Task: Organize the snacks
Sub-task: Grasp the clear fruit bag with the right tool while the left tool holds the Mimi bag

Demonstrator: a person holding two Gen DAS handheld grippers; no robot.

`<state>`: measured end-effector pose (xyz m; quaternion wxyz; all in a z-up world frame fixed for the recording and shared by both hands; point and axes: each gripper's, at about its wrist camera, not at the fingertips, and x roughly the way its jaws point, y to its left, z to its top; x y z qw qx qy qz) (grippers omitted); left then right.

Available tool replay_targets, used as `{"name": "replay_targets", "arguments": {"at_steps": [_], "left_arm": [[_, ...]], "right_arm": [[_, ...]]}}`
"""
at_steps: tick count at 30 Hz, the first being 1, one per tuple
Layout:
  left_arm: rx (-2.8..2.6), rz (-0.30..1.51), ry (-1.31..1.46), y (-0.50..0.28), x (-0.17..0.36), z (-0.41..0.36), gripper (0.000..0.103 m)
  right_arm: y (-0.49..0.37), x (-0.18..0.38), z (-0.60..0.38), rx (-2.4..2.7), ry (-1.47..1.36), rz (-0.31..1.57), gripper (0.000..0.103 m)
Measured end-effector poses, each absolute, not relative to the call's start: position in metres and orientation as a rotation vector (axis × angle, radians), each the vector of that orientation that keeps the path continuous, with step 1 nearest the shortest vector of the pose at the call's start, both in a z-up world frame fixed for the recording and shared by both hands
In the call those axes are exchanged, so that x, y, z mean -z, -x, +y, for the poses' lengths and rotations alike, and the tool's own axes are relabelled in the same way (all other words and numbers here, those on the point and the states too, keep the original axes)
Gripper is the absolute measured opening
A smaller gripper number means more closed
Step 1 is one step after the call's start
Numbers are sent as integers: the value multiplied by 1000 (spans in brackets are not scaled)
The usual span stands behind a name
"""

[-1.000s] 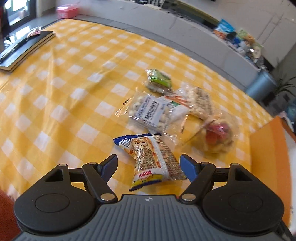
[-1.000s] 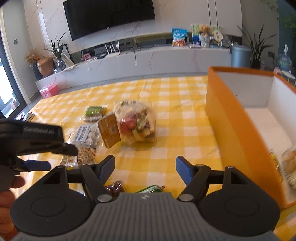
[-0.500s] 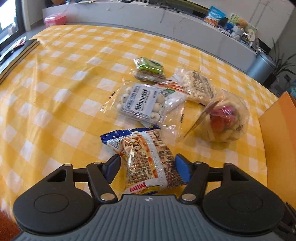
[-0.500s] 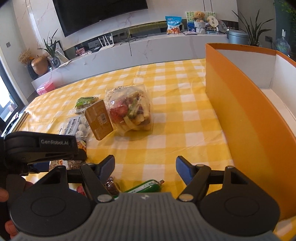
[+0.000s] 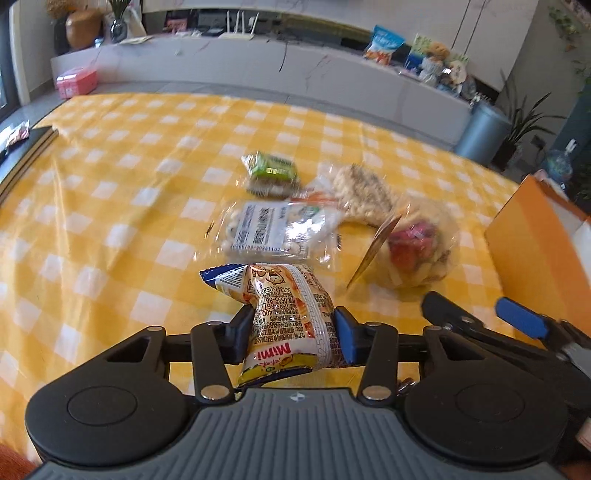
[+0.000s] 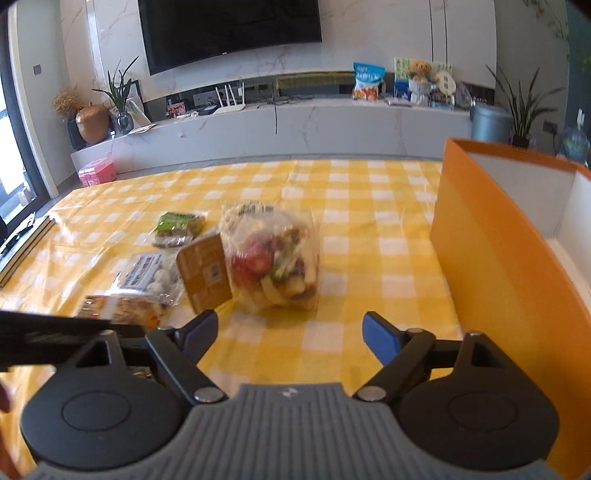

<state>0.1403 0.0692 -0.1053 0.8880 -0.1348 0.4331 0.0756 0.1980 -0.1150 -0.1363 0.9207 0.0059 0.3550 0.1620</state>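
TV [image 6: 229,29], pink box [image 6: 97,171], bin [image 6: 491,123], plant [image 6: 526,107]

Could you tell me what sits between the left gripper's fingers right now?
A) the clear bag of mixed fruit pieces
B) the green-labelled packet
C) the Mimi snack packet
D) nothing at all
C: in the left wrist view the left gripper has just been closing and its pads press the sides of the Mimi snack packet.

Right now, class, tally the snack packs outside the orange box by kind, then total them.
Printed Mimi packet: 1
Clear bags, white balls, puffed pieces, mixed bites: 3
Green-labelled pack: 1
Total: 5
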Motion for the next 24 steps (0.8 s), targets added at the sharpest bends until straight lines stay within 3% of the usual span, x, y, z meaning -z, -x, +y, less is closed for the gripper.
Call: {"name": "replay_targets", "arguments": {"at_steps": [6,15,18,19,24], "left_arm": [[-130,811,240,-146,85,73,52],[-132,840,280,-159,99,87,52],[-128,841,281,-160,102,88,52],[-126,840,283,-160,103,88,52],[-123,849,291,-161,105,89,52]], "right_arm": [[-218,139,-104,-366,15,717,87],[-246,147,-84,-400,96,709,87],[-253,152,-82,-424,92,719,81],[-254,154,-81,-427,94,723,72],[-250,155,-80,-424,102,709,66]]}}
